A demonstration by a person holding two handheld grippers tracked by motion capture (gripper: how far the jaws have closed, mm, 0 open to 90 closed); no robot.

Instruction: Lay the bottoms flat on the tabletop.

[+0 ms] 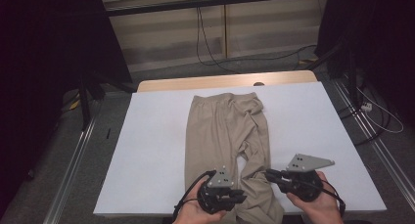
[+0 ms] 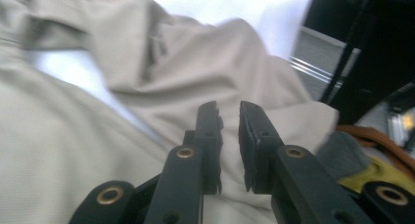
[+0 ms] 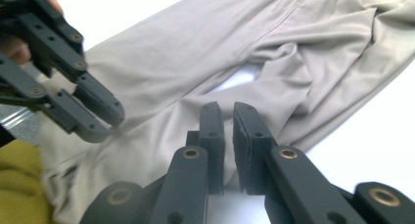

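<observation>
Since the beige trousers (image 1: 225, 136) lie lengthwise down the middle of the white desk (image 1: 147, 150), waistband at the far end and leg ends spilling over the near edge, both tools sit low at that near edge, where the cloth is easiest to reach. At the left, the left gripper (image 1: 238, 195) hovers over the leg end, its jaws a narrow slit apart with nothing between them; in the left gripper view they point across rumpled fabric. Further right, the right gripper (image 1: 270, 174) aims at the other leg, which is twisted and creased, jaws likewise nearly closed and empty. Judging by this, a grasp of the leg ends is being lined up. No container stands on the desk.
</observation>
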